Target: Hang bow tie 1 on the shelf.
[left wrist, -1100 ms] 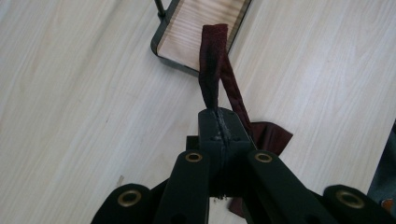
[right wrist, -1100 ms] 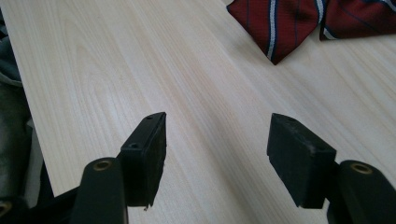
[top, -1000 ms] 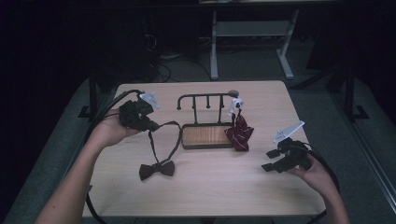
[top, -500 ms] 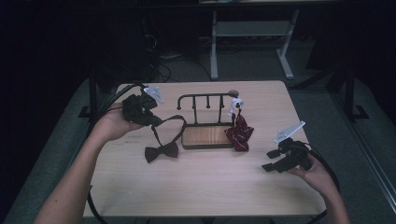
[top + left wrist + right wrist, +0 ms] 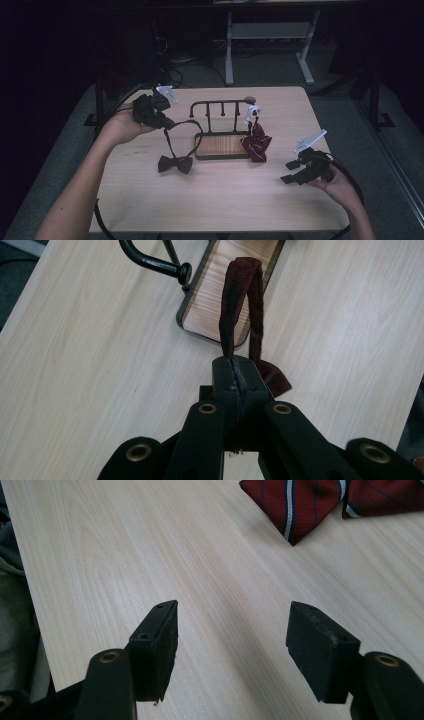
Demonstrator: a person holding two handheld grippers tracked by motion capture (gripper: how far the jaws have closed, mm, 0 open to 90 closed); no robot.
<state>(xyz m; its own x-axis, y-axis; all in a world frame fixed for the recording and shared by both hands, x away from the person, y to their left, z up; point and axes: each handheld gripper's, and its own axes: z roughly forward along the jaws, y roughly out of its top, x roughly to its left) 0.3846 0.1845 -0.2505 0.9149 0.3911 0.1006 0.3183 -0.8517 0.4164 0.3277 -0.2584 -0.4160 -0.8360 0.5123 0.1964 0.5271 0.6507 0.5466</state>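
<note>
- Shadow darkens everything beyond the table (image 5: 210, 200); the dark bow tie (image 5: 175, 164) left of the stand (image 5: 221, 134) shows little detail.
- Left gripper (image 5: 167, 123), raised left of the stand, has its jaws pinched shut on the bow tie's strap (image 5: 235, 315), bow dangling below.
- Striped red tie (image 5: 256, 142) hangs at the stand's right end.
- Right gripper (image 5: 289, 171) rests low right of the stand, jaws apart, empty.
- Writing cannot be made out anywhere.

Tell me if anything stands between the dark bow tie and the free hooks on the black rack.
Nothing visible blocks it. The left claw holds the strap of the dark maroon bow tie beside the black metal hook rack; the striped red tie hangs at the rack's far end.
</note>
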